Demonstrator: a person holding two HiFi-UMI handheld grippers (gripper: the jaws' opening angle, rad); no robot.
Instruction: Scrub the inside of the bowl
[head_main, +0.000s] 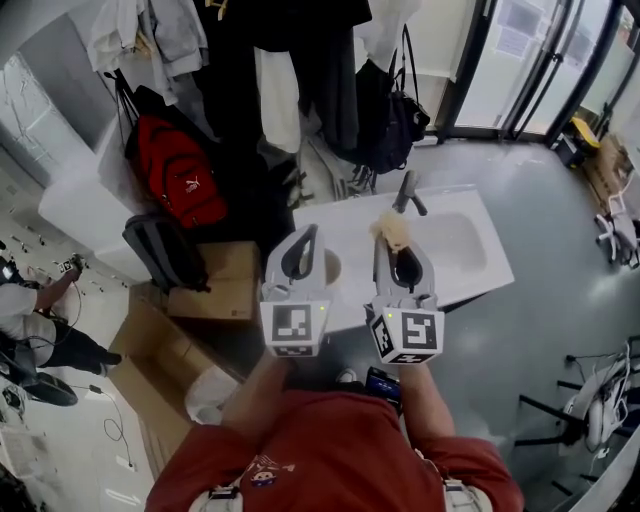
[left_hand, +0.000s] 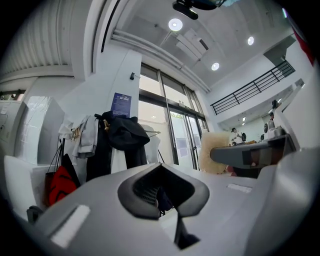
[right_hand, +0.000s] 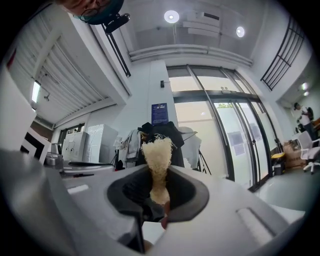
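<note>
Right tool (right_hand: 159, 197) clamped on a fibrous scrubber (right_hand: 158, 160); left tool (left_hand: 161, 197) closed, empty. Both hang over the white worktop (head_main: 350, 225). The pale round shape beside the left tool is probably the bowl (head_main: 331, 266). Advised: lower the scrubber inside and sweep in circles.

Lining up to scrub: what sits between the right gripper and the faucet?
The pale scrubber, clamped in the right gripper and pointing toward the faucet; head view.
</note>
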